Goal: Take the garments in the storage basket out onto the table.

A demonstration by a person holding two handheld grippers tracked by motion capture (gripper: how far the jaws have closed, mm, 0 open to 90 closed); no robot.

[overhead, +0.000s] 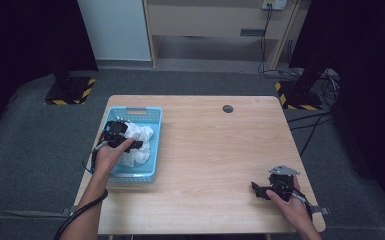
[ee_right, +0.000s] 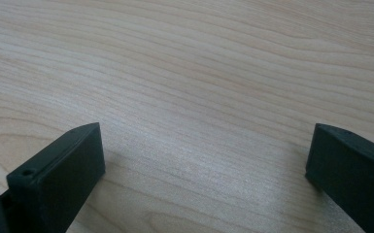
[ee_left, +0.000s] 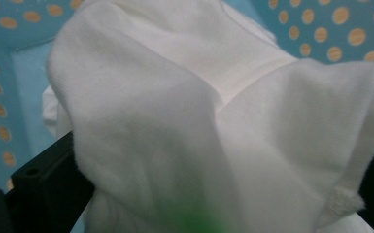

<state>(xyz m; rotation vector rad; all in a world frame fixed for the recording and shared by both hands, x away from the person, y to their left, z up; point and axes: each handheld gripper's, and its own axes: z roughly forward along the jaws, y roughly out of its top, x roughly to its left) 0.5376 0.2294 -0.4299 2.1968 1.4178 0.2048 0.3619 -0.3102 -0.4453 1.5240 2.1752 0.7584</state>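
Observation:
A white cloth point(overhead: 142, 142) lies bunched in a blue perforated basket point(overhead: 149, 117) on the left side of the wooden table point(overhead: 215, 150). My left gripper point(overhead: 130, 141) reaches down into the basket, onto the cloth. In the left gripper view its black jaws stand wide apart, and the white cloth point(ee_left: 184, 107) is draped between and over them, hiding the left gripper's point(ee_left: 209, 160) inner faces. My right gripper point(overhead: 258, 190) rests low over the table's front right area. In the right gripper view the right gripper point(ee_right: 204, 150) is open with bare wood between its jaws.
A small dark round disc point(overhead: 227, 108) sits near the table's far edge. Stands with yellow-black striped bases point(overhead: 70, 92) are on the floor at both far corners, and cables point(overhead: 320, 120) lie on the floor at the right.

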